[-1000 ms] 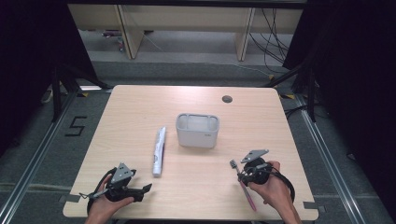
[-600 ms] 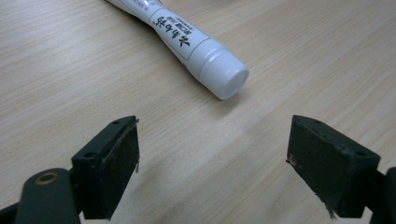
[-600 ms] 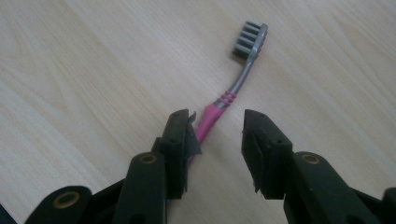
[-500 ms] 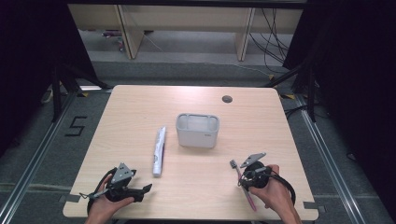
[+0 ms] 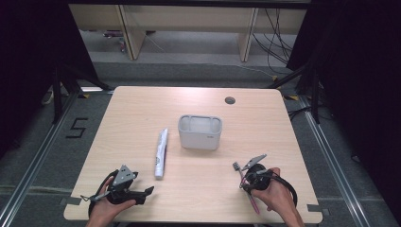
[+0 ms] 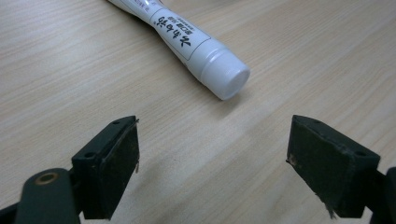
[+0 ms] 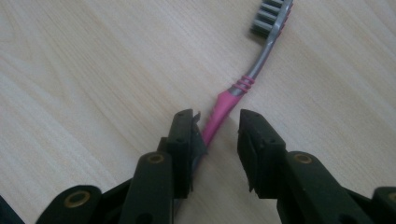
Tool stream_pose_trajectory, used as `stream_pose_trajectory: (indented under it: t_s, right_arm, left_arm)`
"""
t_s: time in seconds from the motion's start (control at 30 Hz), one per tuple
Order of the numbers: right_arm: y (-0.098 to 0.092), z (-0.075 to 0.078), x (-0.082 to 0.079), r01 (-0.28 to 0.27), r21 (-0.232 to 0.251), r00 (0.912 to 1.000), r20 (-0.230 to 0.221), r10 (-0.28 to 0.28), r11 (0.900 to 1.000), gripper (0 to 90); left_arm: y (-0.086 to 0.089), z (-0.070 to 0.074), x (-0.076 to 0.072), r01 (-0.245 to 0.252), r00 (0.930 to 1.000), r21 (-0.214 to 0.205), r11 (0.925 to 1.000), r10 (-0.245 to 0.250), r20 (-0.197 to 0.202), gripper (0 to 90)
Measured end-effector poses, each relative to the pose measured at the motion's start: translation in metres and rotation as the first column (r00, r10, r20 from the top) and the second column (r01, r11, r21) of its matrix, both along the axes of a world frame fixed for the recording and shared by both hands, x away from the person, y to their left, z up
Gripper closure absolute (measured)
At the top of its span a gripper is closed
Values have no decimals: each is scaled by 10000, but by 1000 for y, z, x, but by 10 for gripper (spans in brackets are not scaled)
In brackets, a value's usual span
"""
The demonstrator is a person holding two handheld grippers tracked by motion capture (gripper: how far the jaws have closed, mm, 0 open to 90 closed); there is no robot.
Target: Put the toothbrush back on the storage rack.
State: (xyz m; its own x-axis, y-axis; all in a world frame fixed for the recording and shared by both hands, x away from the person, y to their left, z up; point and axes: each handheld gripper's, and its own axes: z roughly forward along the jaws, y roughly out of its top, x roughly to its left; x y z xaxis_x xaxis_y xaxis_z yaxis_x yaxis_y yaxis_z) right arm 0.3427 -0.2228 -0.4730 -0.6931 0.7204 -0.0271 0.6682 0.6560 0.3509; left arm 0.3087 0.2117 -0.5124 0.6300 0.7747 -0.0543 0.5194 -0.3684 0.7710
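Item: slim pink-and-grey plastic toothbrush [image 7: 227,100], flat on the pale wooden counter [image 5: 142,113], lower right of the high view. Light, stiff, slippery; grasp at the pink mid-handle. Right hand-held gripper [image 7: 215,122]: jaws just closing round the handle, not yet clamped. Left hand-held gripper [image 6: 212,154]: released, empty.

I see a pale wooden table [image 5: 142,118] at frame centre on grey carpet [image 5: 189,71] (dark curtains [image 5: 28,71] at both sides), wooden shelving [image 5: 189,19] along the top.
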Motion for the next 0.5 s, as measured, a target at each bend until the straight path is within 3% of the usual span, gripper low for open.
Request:
stream_pose_trajectory:
  t_s: [0.03,0.1,0.17,0.23,0.33,0.37,0.5]
  right_arm:
    - [1,-1,1,-67,95,9999,-157,69,9999,685]
    - [0,-1,3,-275,38,9996,-4,275,9996,686]
    - [1,-1,3,38,-2,9997,-233,-38,10000,702]
    - [1,-2,5,-190,-18,9997,-150,189,9998,714]
    - [2,-2,4,40,-78,9993,-359,-43,10000,725]
    - [2,-3,5,-226,-102,9991,-354,222,9997,736]
    - [1,-3,6,-371,-191,9985,-405,363,9991,769]
  left_arm:
    - [0,0,0,0,10000,-20,10000,0,-1,162]
    - [0,0,0,-31,10000,-41,10000,31,12,162]
    - [0,0,0,-23,10000,-44,10000,23,5,162]
    - [-1,-1,-1,-63,10000,-174,9998,63,4,162]
    - [0,0,0,-38,10000,-49,10000,38,20,162]
    - [-1,-1,0,-101,9999,-195,9998,102,29,162]
    - [-1,0,0,-120,9999,-193,9997,120,38,162]
